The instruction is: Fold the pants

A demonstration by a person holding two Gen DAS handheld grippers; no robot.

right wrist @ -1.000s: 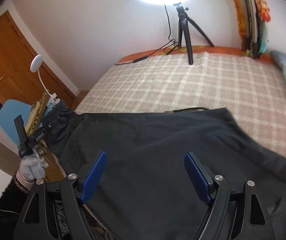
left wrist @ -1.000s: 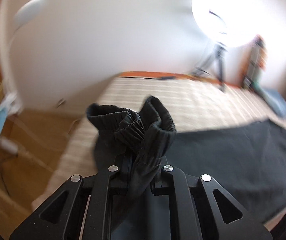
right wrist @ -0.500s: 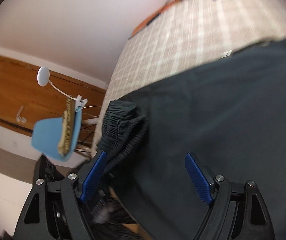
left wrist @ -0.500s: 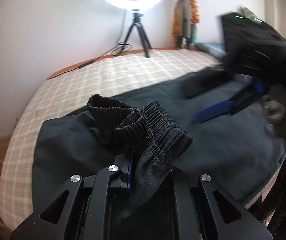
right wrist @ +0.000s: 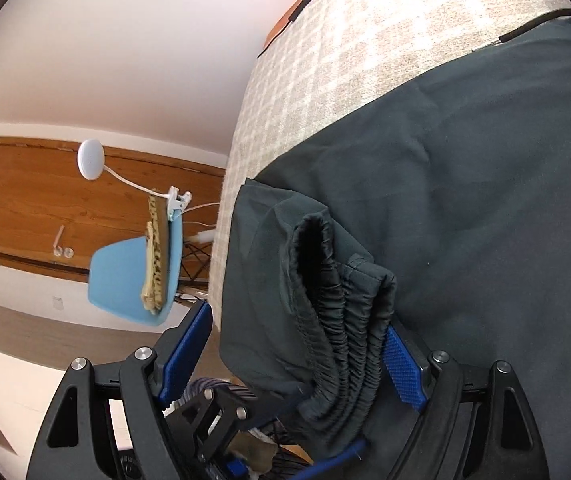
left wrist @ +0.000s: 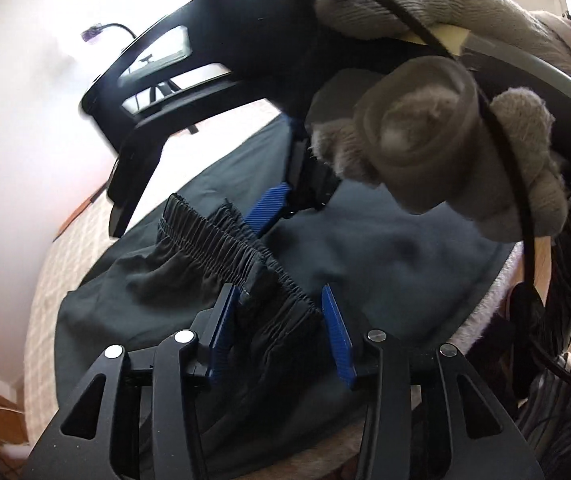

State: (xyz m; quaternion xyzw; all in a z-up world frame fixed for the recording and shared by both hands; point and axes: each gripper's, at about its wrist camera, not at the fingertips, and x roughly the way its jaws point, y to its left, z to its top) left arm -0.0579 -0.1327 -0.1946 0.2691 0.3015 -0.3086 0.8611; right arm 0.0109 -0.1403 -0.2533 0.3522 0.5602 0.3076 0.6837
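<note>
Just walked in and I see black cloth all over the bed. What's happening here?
A person with a handheld gripper in each hand is folding dark pants on a checked bedspread. The bunched elastic waistband sits between the open fingers of the left gripper, unclamped. The right gripper, also open, straddles the same waistband, and the gloved right hand holding it fills the left camera's view.

With its blue fingers (right wrist: 401, 366) spread wide, the right gripper (right wrist: 297, 356) straddles the bunched elastic waistband (right wrist: 341, 332) of the dark pants (right wrist: 465, 200), spread at the bed's (right wrist: 365, 28) edge near a blue chair (right wrist: 125, 280).
</note>
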